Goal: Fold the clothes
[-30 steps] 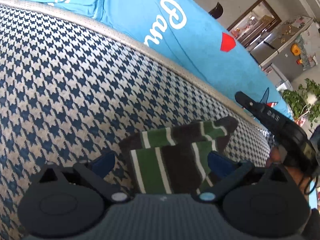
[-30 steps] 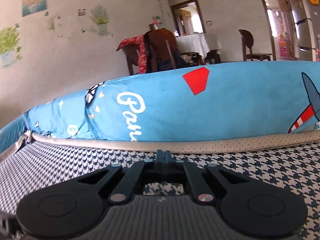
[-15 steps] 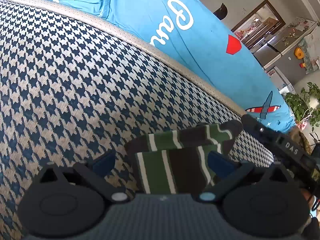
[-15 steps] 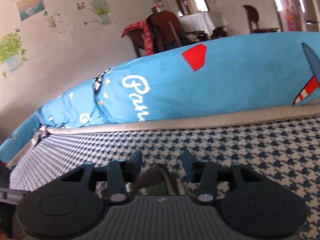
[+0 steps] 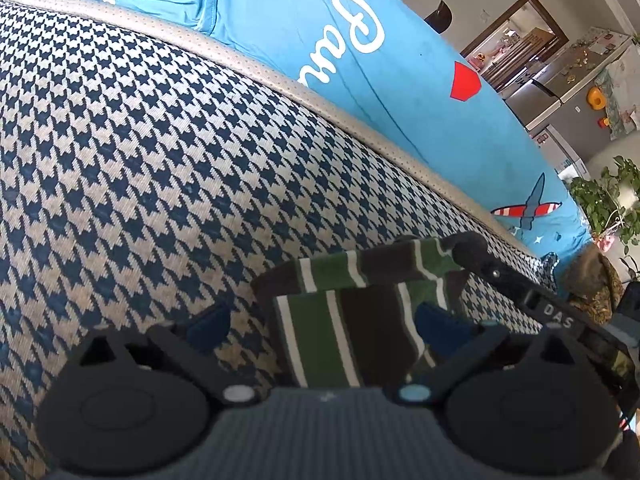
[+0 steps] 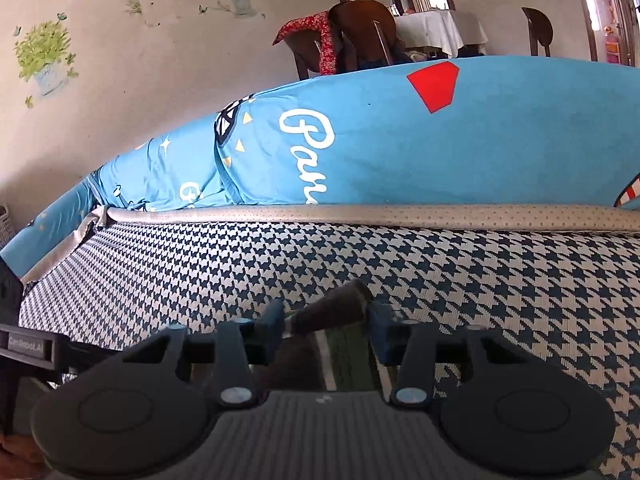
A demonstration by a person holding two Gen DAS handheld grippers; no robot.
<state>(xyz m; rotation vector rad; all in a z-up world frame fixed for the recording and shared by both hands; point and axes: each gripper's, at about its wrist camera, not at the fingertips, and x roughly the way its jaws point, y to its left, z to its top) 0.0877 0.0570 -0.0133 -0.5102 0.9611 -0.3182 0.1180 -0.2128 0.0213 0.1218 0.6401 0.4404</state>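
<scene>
Your striped garment (image 5: 360, 320) already sits as a small folded bundle mid-cushion (image 5: 140, 152). Left gripper (image 5: 320, 324) gapes wide around it; right gripper (image 6: 326, 322) straddles one corner, not clamping.

A green, brown and white striped garment (image 5: 352, 320) lies folded on the houndstooth cushion (image 5: 140, 152).

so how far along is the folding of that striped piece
Mostly done, it seems: the green striped garment lies as a compact layered bundle on the houndstooth cushion. In hand: nothing is gripped; the left gripper and right gripper are both open around it. Left: perhaps a final tidy; no other clothes are visible.
</scene>
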